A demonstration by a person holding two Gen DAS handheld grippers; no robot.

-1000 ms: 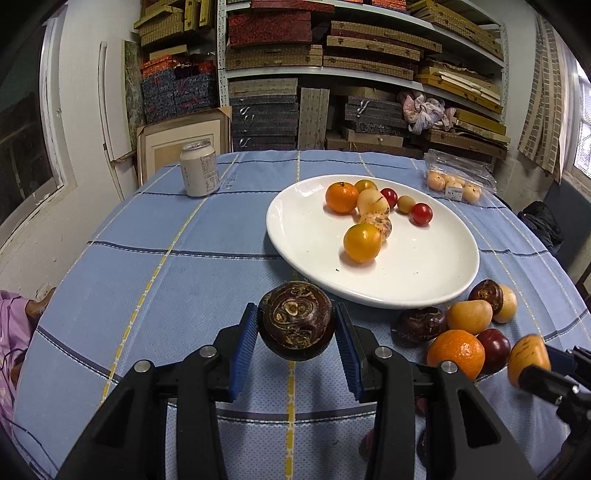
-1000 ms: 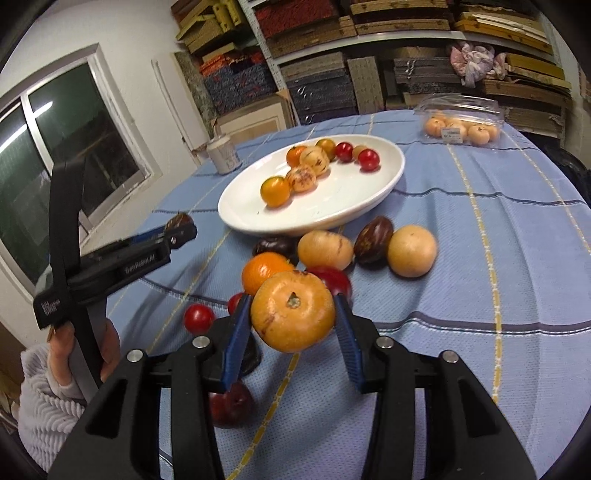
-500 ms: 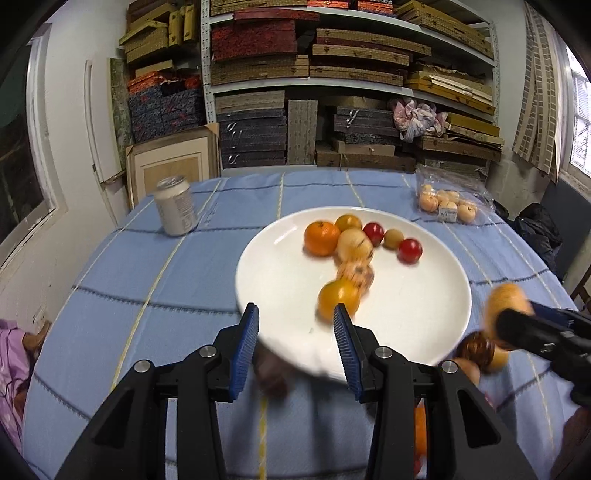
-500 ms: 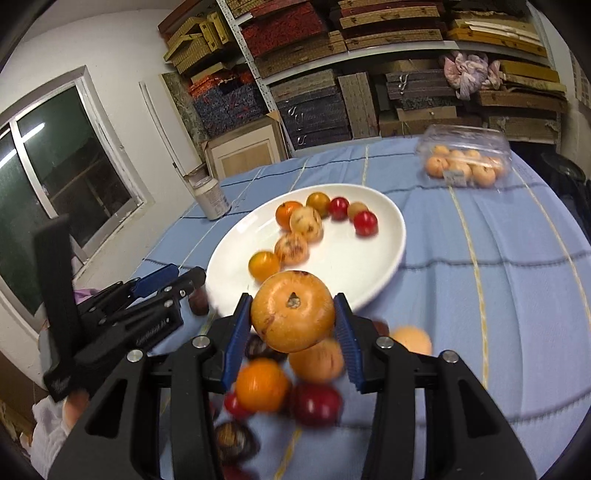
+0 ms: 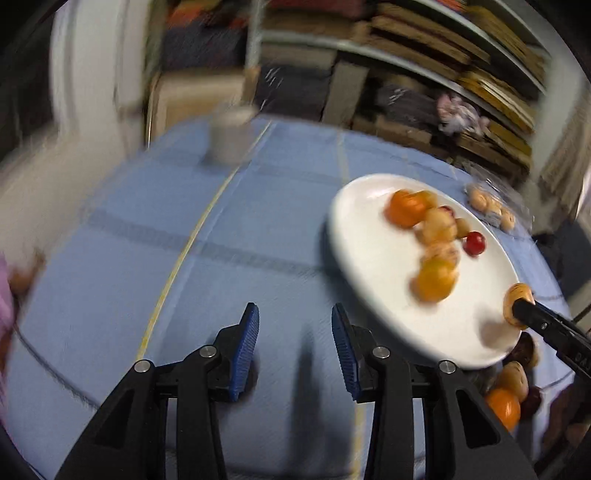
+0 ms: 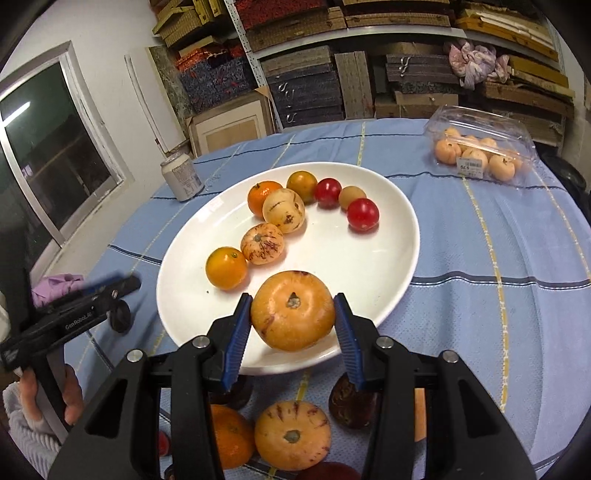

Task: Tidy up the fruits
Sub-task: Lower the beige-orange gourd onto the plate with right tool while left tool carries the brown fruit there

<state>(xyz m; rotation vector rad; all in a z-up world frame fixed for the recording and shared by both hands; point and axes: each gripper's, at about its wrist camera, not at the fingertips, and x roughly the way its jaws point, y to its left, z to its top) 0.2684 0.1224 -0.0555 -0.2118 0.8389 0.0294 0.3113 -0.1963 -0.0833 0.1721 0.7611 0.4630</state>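
Stacked boxes crowd the metal shelves (image 6: 369, 33) behind the blue-clothed table (image 6: 498, 258); a dark window (image 6: 48, 155) pierces the white wall.

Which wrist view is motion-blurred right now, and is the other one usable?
Left wrist: heavy motion smear over the white plate, its fruit and the shelves; only the left hand-held gripper is crisp. Right wrist: sharp, held orange fruit well lit, fisheye bending at the edges.
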